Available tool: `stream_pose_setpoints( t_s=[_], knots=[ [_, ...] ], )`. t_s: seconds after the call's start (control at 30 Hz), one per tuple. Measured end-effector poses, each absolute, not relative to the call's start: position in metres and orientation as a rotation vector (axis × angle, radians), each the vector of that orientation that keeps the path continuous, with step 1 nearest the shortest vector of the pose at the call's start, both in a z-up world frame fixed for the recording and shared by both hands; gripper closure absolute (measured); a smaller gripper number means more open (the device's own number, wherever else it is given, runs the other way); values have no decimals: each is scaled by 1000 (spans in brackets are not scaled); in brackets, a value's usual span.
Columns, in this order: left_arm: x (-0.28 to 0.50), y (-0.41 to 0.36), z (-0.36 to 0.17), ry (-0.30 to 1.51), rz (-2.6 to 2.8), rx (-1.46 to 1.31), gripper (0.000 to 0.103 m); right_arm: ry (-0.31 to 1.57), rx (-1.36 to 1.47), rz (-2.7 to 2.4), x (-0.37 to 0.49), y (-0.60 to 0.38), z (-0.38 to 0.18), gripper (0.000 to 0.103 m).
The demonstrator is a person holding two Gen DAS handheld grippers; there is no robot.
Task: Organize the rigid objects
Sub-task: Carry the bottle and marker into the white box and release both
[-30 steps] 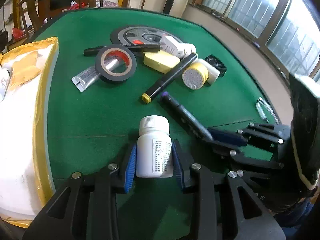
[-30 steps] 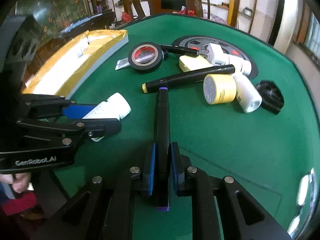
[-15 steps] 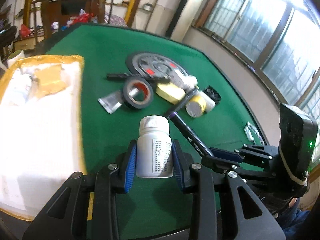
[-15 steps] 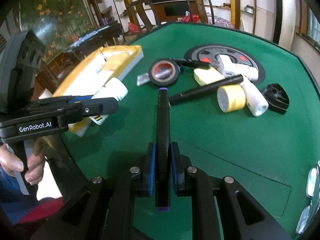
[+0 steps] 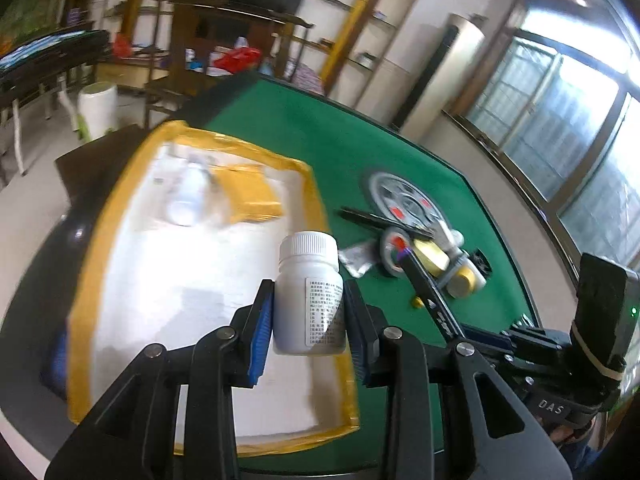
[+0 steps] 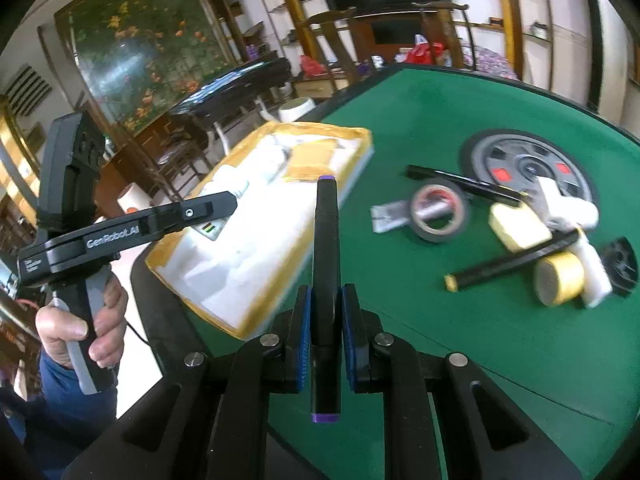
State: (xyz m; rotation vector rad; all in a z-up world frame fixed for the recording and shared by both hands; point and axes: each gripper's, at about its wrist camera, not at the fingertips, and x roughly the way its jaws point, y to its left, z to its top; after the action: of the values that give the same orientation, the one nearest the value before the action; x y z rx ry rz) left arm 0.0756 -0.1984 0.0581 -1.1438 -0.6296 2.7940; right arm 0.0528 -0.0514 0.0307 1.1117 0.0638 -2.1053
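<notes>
My left gripper (image 5: 308, 320) is shut on a white pill bottle (image 5: 308, 304) with a ribbed cap, held upright above the white foam box (image 5: 120, 280) with yellow taped edges. A small white bottle (image 5: 188, 196) and a yellow packet (image 5: 252, 196) lie in the box. My right gripper (image 6: 325, 320) is shut on a black marker with purple ends (image 6: 326, 264), lifted over the green table (image 6: 480, 340) near the box's corner (image 6: 360, 136). The left gripper (image 6: 224, 204) shows from the side in the right wrist view, over the box.
A pile lies on the table: black tape roll (image 6: 438, 210), yellow tape roll (image 6: 560, 280), yellow-tipped black marker (image 6: 516, 260), yellow block (image 6: 518, 228), white bottles (image 6: 592, 272), foil sachet (image 6: 386, 216), grey weight plate (image 6: 528, 164), black part (image 6: 622, 260). A hand (image 6: 80, 328) grips the left handle.
Both grippers rose and swung left, away from the pile. The pill bottle now hangs over the foam box instead of the green felt; the purple marker has come up beside the box.
</notes>
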Motion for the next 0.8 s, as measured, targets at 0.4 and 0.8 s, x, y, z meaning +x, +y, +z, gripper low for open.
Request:
stream_pose_setpoints(
  t_s=[0.4,0.8],
  knots=[
    [64,-241,37,-674,2837,-1264,72,80,1167,-2034,43,-119,16,90],
    [31,-275,24,-541,2800,-1475,72,107,1282,-2024,12,-174,-10,90]
  ],
)
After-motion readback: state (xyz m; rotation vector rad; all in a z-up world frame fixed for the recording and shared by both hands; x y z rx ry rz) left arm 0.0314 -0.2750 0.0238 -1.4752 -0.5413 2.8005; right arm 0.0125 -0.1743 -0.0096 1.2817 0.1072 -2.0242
